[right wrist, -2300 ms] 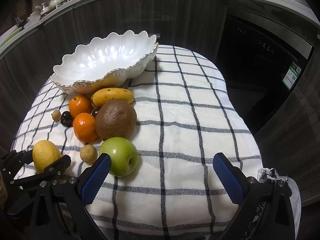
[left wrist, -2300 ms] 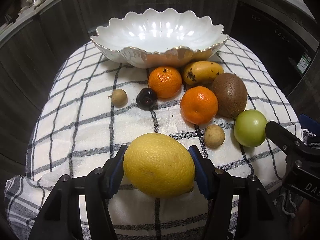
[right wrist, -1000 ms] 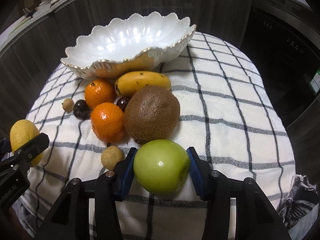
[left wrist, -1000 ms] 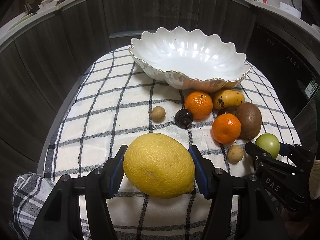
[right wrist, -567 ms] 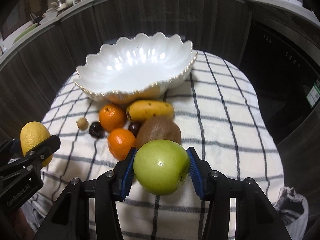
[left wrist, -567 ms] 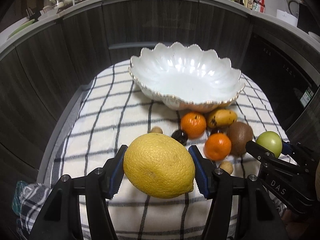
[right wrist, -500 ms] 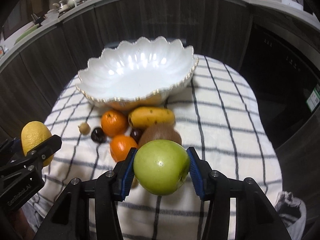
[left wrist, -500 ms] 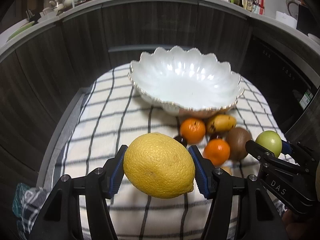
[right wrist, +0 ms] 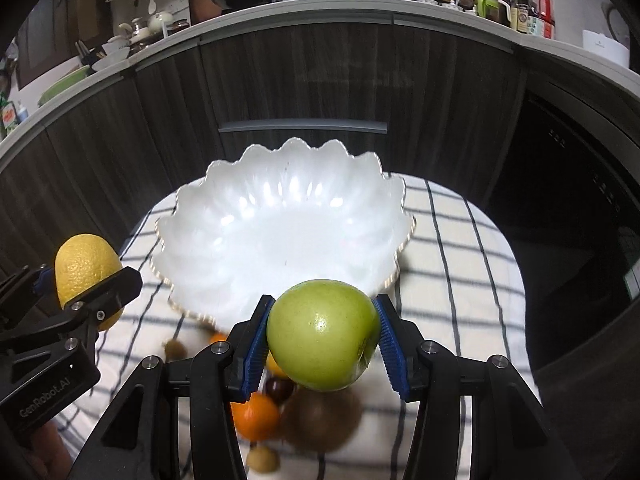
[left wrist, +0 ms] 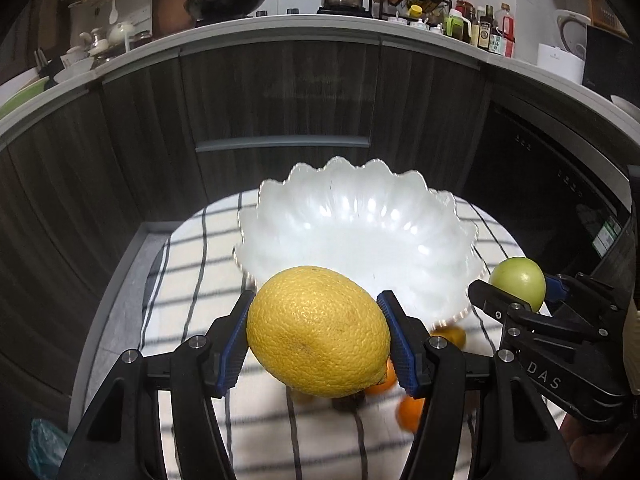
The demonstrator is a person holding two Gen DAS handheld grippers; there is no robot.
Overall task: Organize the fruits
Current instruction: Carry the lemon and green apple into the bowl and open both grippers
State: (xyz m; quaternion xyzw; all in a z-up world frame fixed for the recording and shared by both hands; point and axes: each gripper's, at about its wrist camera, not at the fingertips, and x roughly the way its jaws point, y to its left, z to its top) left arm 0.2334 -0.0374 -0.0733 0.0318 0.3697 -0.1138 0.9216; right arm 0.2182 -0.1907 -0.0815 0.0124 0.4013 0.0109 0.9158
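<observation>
My left gripper point(left wrist: 318, 332) is shut on a large yellow lemon point(left wrist: 318, 330) and holds it in the air just before the near rim of the empty white scalloped bowl point(left wrist: 360, 232). My right gripper point(right wrist: 322, 338) is shut on a green apple point(right wrist: 323, 334), also raised before the bowl point(right wrist: 280, 232). The apple shows at the right of the left wrist view point(left wrist: 518, 283), and the lemon at the left of the right wrist view point(right wrist: 86, 272). Below lie blurred oranges point(right wrist: 254, 418), a brown kiwi point(right wrist: 320, 418), a dark cherry point(right wrist: 279, 389) and small brown fruits point(right wrist: 262, 459).
The bowl stands on a white checked cloth point(right wrist: 452, 248) over a small table. Dark wooden cabinets point(left wrist: 280, 92) curve behind it under a counter with pans and bottles. A dark appliance front point(right wrist: 572, 208) is at the right.
Both grippers have risen with their fruits and moved forward toward the bowl. The loose fruits on the cloth have dropped low in both views. The right gripper closed on the apple earlier.
</observation>
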